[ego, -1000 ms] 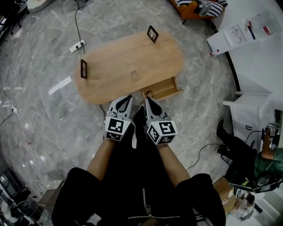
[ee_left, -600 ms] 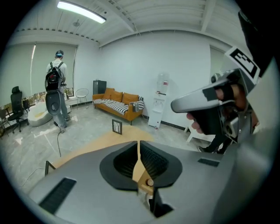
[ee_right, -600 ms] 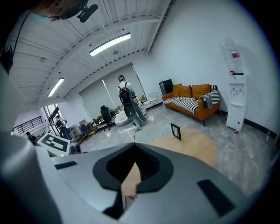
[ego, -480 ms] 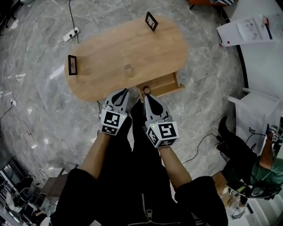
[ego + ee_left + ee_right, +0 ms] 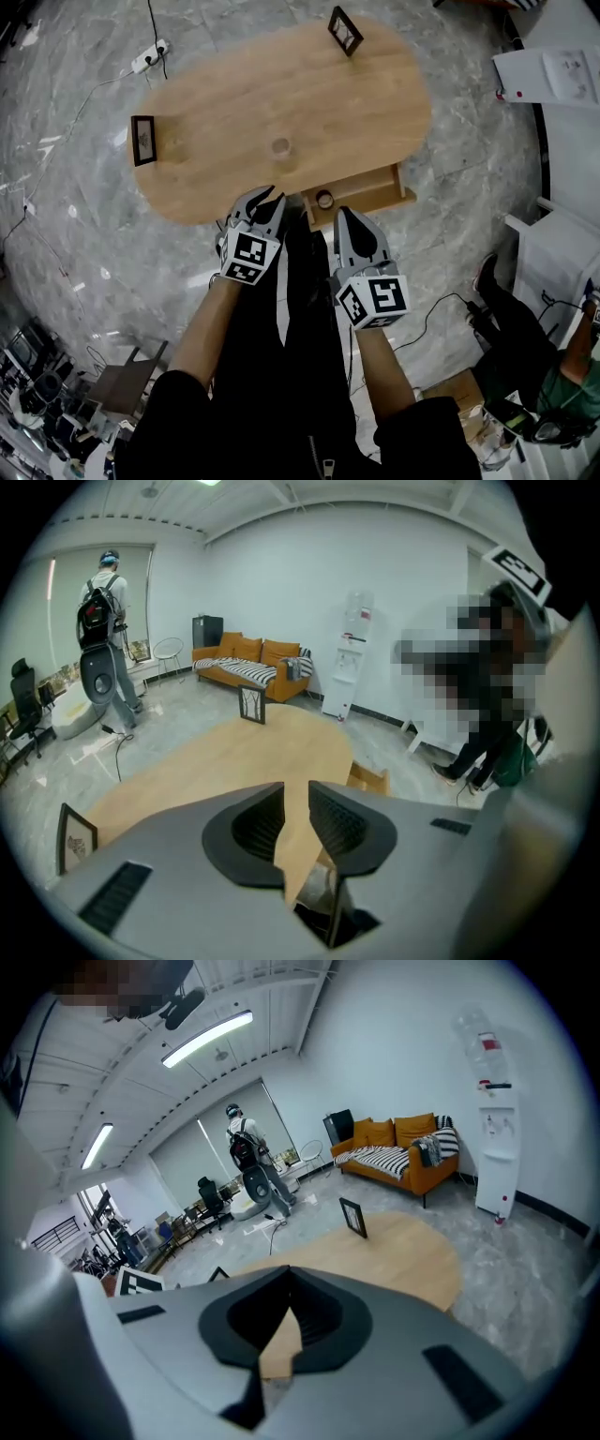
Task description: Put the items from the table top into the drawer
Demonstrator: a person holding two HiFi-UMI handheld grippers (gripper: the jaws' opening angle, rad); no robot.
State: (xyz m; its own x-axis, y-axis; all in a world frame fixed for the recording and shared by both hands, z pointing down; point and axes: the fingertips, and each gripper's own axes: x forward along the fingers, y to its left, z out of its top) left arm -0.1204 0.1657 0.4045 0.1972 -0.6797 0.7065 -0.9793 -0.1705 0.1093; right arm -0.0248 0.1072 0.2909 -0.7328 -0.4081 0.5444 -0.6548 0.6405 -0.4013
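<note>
An oval wooden table (image 5: 234, 103) carries a small clear glass (image 5: 280, 146) and two dark picture frames, one at the left end (image 5: 142, 141) and one at the far right end (image 5: 345, 31). Its drawer (image 5: 375, 192) stands pulled out on the near side, with a small round item (image 5: 325, 200) inside. My left gripper (image 5: 265, 197) hangs at the table's near edge; its jaws (image 5: 296, 789) are opening with nothing between them. My right gripper (image 5: 345, 216) is just short of the drawer, shut and empty (image 5: 287, 1272).
A power strip (image 5: 150, 56) with cables lies on the marble floor beyond the table. A white desk (image 5: 562, 75) and a seated person (image 5: 525, 328) are to the right. An orange sofa (image 5: 248, 663) and a standing person (image 5: 103, 639) are farther off.
Both grippers have come down toward the table's near edge, and the right one has shifted right, toward the drawer. The left jaws have parted a little.
</note>
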